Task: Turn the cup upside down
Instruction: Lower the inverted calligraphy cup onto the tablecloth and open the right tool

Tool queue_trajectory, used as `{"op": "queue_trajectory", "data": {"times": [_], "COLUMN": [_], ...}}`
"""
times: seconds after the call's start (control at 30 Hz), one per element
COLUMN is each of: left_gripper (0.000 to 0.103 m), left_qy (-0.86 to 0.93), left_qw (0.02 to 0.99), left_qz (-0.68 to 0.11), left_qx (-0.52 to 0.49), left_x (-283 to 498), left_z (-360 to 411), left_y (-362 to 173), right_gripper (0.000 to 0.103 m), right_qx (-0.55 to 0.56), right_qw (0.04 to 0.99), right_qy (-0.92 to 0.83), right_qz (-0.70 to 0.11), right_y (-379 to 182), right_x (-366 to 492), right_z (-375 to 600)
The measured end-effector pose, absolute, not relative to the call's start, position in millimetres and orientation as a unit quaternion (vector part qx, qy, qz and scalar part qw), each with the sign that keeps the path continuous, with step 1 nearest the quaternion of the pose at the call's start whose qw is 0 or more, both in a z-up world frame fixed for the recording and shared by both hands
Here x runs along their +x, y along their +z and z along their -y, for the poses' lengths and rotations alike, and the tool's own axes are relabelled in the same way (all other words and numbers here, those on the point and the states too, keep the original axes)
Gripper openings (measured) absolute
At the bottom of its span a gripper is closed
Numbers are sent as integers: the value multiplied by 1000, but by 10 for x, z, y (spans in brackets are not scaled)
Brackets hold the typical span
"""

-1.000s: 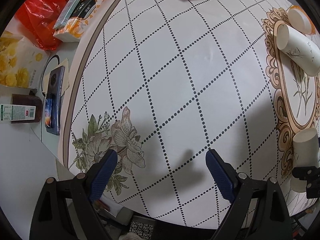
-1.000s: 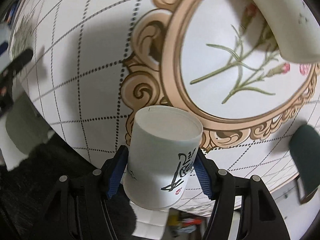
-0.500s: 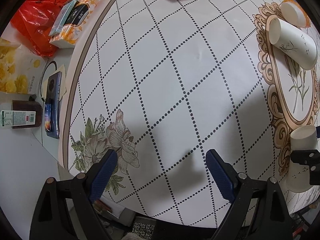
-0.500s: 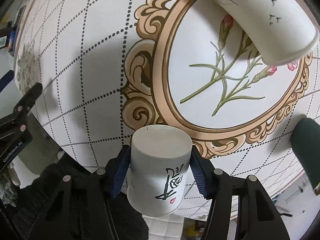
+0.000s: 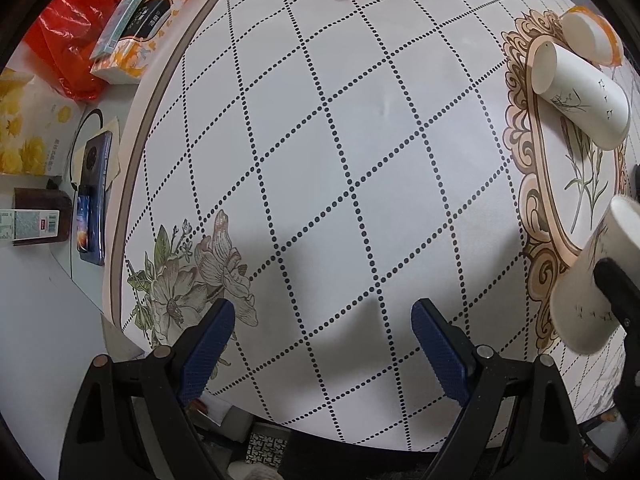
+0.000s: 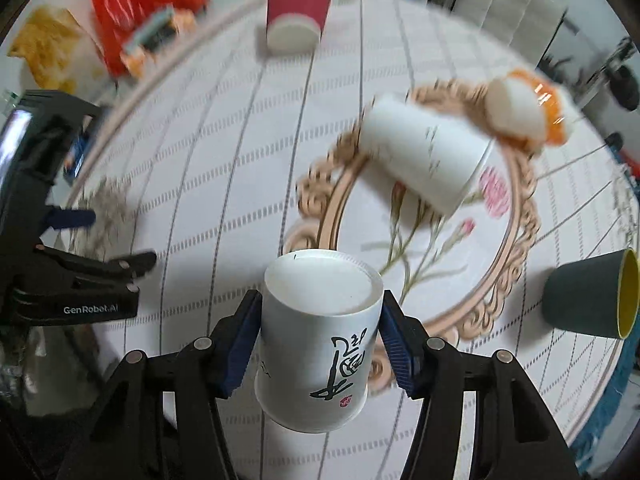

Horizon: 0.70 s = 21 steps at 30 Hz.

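white paper cup with black brush lettering (image 6: 320, 336): clamped at mid-wall between the two blue pads of the right gripper (image 6: 320, 338), one pad on each side, closed base end pointing away from the camera, lifted clear above the near edge of the table (image 5: 360, 160) beside the ornate oval frame print (image 6: 516, 240); the left wrist view shows the same cup (image 5: 592, 280) tilted in the air at the right side of the surface. handling, as a judgement: light, thin-walled, easily crushed or ovalled, the coated paper likely a little slippery; a moderate squeeze at mid-height, as held now, seems the right hold, away from the soft open rim. which end will land downward cannot be told for certain from the blur. left gripper (image 5: 322, 344): jaws spread wide apart, empty, hovering over the near edge by the printed flowers. other items on the surface: a second white paper cup (image 6: 424, 160) lying on its side across the far part of the oval frame; an orange-trimmed cup (image 6: 524, 112) just behind it; a red cup (image 6: 296, 12) upside down near the far edge; a dark cup with yellow inside (image 6: 592, 292) on its side at the right edge. beyond the left edge: red plastic bag (image 5: 80, 20), tissue pack (image 5: 136, 36), phone (image 5: 90, 196).
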<state>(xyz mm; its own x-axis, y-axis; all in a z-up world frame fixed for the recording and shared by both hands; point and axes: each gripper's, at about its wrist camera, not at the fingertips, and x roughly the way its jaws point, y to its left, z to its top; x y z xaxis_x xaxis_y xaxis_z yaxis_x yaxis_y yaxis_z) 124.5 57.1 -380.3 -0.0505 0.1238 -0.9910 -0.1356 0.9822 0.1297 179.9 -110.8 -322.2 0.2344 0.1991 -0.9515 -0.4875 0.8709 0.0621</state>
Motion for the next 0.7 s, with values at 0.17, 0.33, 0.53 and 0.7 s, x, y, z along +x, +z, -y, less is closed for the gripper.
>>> {"op": "queue_trajectory", "data": {"times": [0.17,0.33,0.53,0.7], "left_gripper": [91,91,91,91], "left_qy": [95,90,88,83], "left_qw": [684,684,688,695], "left_qz": [-723,-724,-720,-714], "left_qx": [-2,7,8,7], "left_x": [1255,1226,1173,1149], "left_z": [-618,-510,-389,-238], "left_y": [-3845,-3848,-3805,-3710], "right_gripper": [61,61,61,62], "right_qx": [-120,-124,-129,-123], "right_qw": [840,857,852,846], "right_qy": [203,203,212,211], "right_qz": [-488,-458,-461,-473], "right_y": [-3221,-3267,-3306,-3334], "right_x": [1478,1243,1144,1115], "right_z": [1088,1149,1177,1217]}}
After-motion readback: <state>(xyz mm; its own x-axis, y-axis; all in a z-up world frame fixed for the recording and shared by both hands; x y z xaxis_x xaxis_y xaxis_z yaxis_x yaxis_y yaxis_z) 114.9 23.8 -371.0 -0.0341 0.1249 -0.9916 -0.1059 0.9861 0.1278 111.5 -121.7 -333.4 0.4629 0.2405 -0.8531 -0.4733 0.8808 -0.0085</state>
